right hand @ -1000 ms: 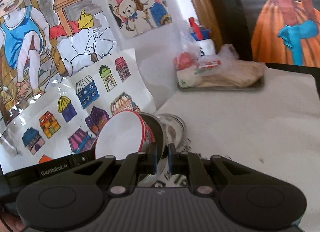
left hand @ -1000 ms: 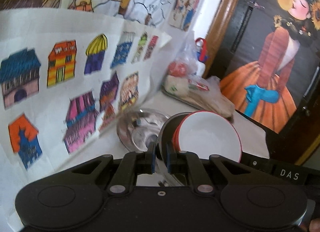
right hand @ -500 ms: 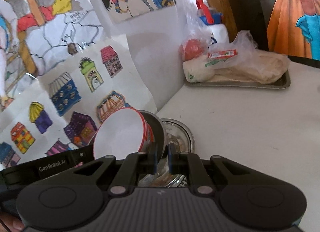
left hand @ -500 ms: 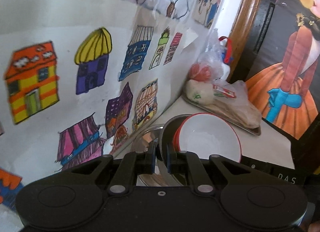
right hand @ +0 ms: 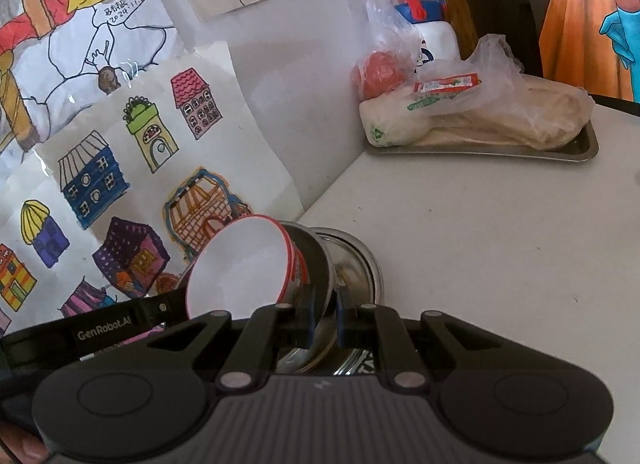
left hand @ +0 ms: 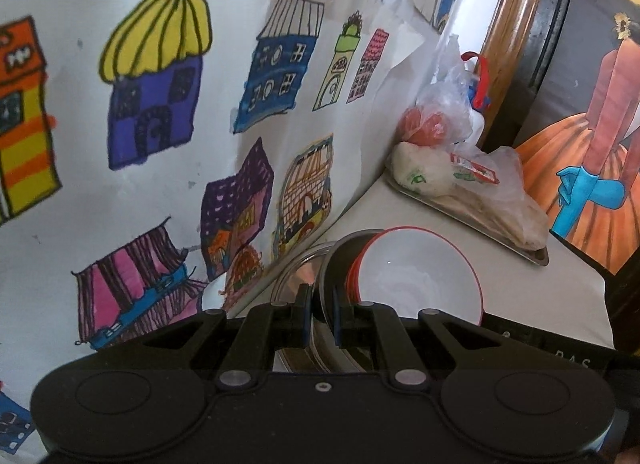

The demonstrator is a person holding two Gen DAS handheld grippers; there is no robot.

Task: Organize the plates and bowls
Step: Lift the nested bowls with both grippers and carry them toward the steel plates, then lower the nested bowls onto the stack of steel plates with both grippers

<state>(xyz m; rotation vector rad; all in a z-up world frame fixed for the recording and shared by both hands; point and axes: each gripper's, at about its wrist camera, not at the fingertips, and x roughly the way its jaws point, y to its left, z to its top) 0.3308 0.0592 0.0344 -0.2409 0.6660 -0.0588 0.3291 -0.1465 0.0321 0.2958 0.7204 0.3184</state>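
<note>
Two grippers pinch opposite rims of one dark metal plate (left hand: 326,284): the left gripper (left hand: 319,314) and right gripper (right hand: 323,314) both have fingers closed on it. White red-rimmed bowls (right hand: 240,268) sit stacked in the plate, above a steel dish (right hand: 356,264) on the desk (right hand: 500,244) near the drawings.

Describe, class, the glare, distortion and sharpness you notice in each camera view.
Left wrist view: fisheye bends the wooden frame; soft highlight inside the white bowl. Right wrist view: glare streaks on the wall drawings; steel plate shines; tray stays sharp.
</note>
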